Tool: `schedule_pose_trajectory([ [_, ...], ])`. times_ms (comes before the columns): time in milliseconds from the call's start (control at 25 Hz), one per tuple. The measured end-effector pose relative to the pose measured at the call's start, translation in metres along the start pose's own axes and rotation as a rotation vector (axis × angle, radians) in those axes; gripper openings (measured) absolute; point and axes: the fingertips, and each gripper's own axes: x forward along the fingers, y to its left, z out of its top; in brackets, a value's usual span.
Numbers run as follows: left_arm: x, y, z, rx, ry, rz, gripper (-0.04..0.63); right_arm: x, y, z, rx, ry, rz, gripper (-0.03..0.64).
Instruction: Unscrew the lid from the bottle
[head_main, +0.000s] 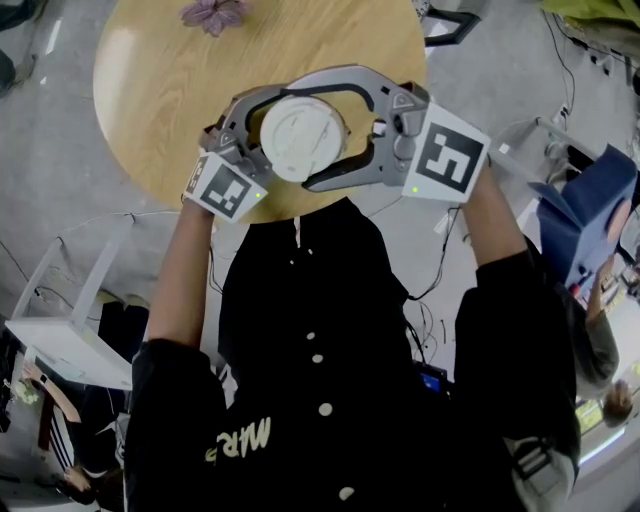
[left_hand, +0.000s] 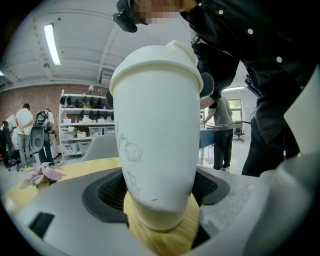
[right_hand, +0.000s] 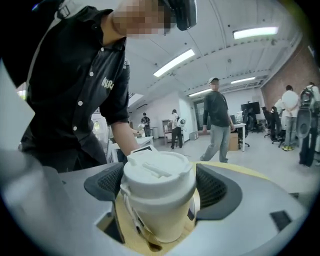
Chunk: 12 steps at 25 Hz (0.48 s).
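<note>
Head view is showing the white bottle (head_main: 303, 137) standing upright at the table's (head_main: 160, 80) near edge, lid (right_hand: 157, 172) on. The left gripper (left_hand: 160, 187) is clamping the bottle's lower body; the right gripper (right_hand: 159, 187), jaws spread wide, is gripping the lid from the opposite side.

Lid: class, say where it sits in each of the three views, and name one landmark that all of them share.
Head view: lid upper centre, seen from above.
Left gripper view: lid upper centre, atop the bottle.
Right gripper view: lid lower centre, close up.
Shared landmark: the wooden table.
</note>
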Motion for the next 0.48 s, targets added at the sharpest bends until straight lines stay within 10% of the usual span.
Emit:
schedule_pose_trajectory([
  [480,0.002,0.0,-0.001,-0.006,-0.002,-0.004,0.376,-0.006,-0.012,0.005,0.109,-0.076,-0.55,0.483],
])
